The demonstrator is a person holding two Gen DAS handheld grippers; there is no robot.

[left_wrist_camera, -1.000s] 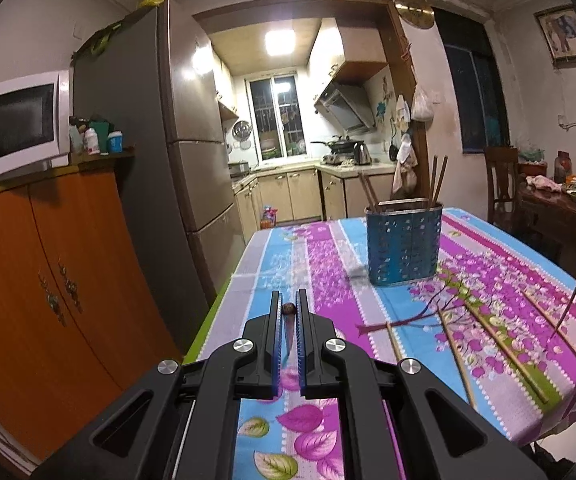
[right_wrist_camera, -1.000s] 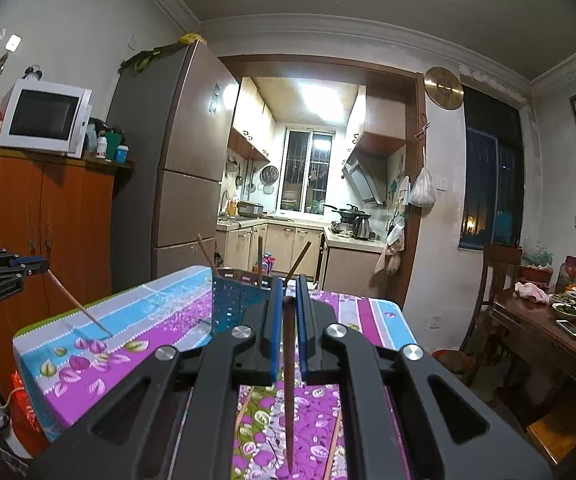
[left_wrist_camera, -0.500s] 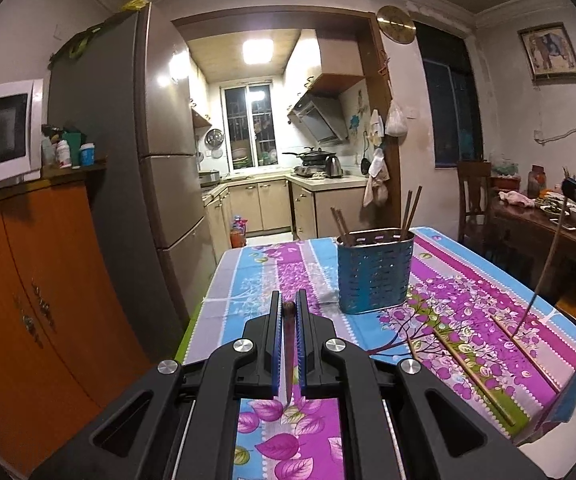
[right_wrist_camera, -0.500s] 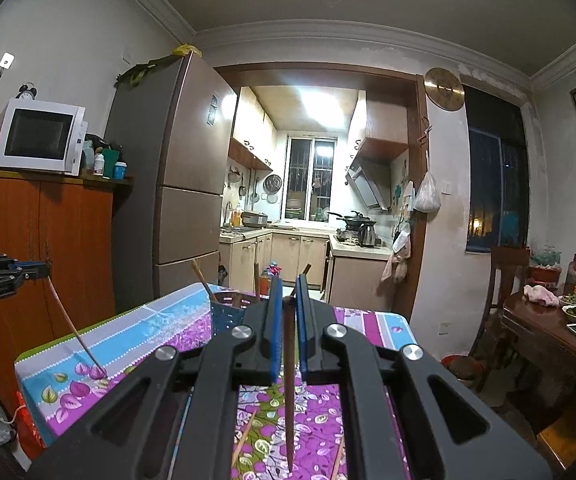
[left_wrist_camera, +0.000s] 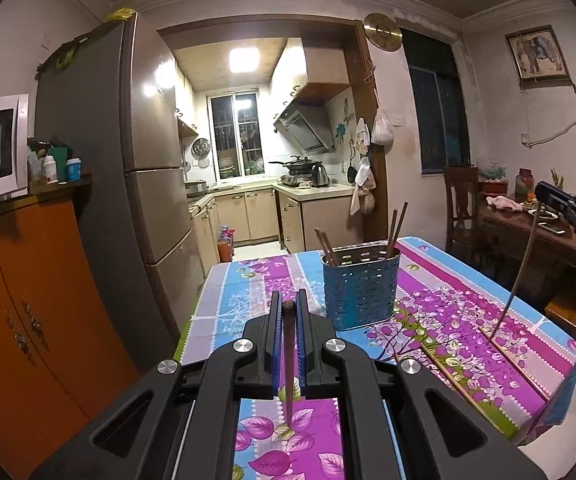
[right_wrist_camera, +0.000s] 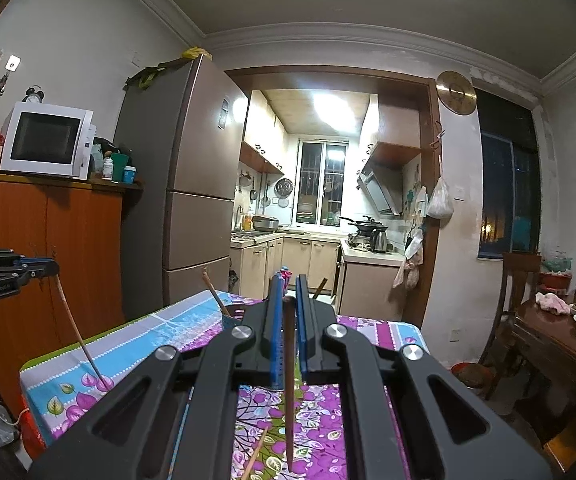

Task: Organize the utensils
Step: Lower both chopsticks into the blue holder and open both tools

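Left wrist view: the left claw clamps a chopstick short of the blue holder, which already holds several; more lie beside it on the worktop.

Right wrist view: the right claw clamps another chopstick, the holder mostly hidden beyond it.

Perforated blue metal utensil holder at centre; matt wooden chopsticks; glossy printed tablecloth covers the worktop.

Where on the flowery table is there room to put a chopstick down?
The tablecloth is bare left of the blue holder, out to the table's left edge, and behind the holder. It is crowded to the holder's right, where loose chopsticks lie. Each gripper, left and right, holds one chopstick.
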